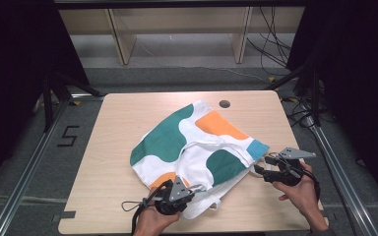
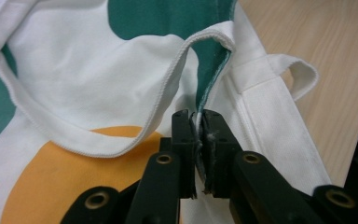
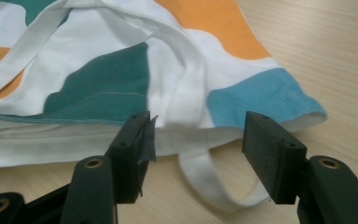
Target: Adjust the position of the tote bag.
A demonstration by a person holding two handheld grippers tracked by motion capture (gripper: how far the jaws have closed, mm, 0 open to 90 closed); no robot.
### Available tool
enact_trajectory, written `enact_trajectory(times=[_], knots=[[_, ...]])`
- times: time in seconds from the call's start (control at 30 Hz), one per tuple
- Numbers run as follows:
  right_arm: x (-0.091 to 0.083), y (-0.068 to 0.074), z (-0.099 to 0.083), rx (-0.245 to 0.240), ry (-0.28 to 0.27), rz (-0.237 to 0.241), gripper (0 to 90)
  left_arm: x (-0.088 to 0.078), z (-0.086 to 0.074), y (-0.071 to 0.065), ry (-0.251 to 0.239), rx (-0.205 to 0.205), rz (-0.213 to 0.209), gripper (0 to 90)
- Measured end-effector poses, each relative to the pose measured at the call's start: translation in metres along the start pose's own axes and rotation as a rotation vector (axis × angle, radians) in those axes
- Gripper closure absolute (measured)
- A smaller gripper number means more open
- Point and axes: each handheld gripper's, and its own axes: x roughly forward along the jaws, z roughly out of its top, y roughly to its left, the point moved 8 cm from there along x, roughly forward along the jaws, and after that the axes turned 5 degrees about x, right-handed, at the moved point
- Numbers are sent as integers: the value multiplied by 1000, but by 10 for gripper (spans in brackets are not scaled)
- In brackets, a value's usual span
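A white cloth tote bag (image 1: pixel 177 137) with green, orange and blue patches lies crumpled in the middle of the wooden table (image 1: pixel 118 113). At its near edge my left gripper (image 1: pixel 193 189) is shut on the bag's open rim. In the left gripper view the jaws (image 2: pixel 196 126) pinch the white hem of the bag (image 2: pixel 98 84), with a handle strap (image 2: pixel 298 72) to the right. My right gripper (image 1: pixel 261 163) stands open at the bag's right side. In the right gripper view its jaws (image 3: pixel 198 133) straddle a white strap loop (image 3: pixel 205 179) below the bag's blue corner (image 3: pixel 261 95), without touching it.
A round cable hole (image 1: pixel 224 103) sits near the table's far edge. Metal rails (image 1: pixel 29 162) run along both sides of the table. Wooden shelf legs (image 1: pixel 120 42) and loose cables (image 1: pixel 270 44) lie beyond the far edge. Bare wood surrounds the bag.
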Motion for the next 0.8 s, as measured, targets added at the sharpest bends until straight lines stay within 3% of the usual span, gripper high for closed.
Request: enact_trajectory(times=[0.07, 0.13, 0.17, 0.2, 0.27, 0.3, 0.33, 0.37, 0.43, 0.47, 0.5, 0.6, 0.67, 0.7, 0.73, 0.77, 0.8], knots=[[-1, 0, -1, -6, 13, 1, 433, -3, -3, 5, 2, 5, 9, 856], [-1, 1, -1, -9, 12, 4, 430, -13, -12, 21, 34, 23, 35, 856], [-1, 2, -1, -9, 13, 8, 426, -15, -14, 27, 16, -4, 59, 857], [-1, 3, -1, -10, 12, 13, 421, -15, -14, 27, 16, -4, 59, 857], [-1, 4, 0, -16, 14, 30, 410, -25, -23, 46, 23, -29, 106, 857], [0, 4, -1, -22, 9, 23, 402, -28, -26, 53, 33, -33, 116, 857], [1, 7, -2, 1, 17, 29, 399, -28, -26, 53, 33, -33, 116, 858], [2, 7, -2, -17, 15, 34, 392, -32, -28, 64, 11, -67, 139, 859], [5, 14, -2, -45, 19, 49, 372, -36, -28, 73, 0, -91, 148, 864], [7, 21, -4, -28, 43, 77, 366, -38, -27, 79, -8, -81, 151, 864], [9, 27, -5, -43, 45, 84, 355, -39, -25, 81, -27, -113, 150, 864], [16, 48, -7, -116, 74, 166, 335, -40, -20, 86, -25, -99, 161, 864], [19, 53, -8, -141, 75, 164, 325, -39, -18, 87, -41, -113, 159, 864], [23, 64, -11, -192, 97, 178, 311, -40, -18, 89, -47, -115, 158, 864], [23, 64, -11, -192, 97, 178, 311, -40, -18, 89, -47, -115, 158, 864], [28, 68, -15, -228, 118, 165, 308, -43, -18, 89, -54, -140, 153, 864], [31, 69, -17, -242, 128, 154, 309, -43, -18, 89, -54, -140, 153, 864]])
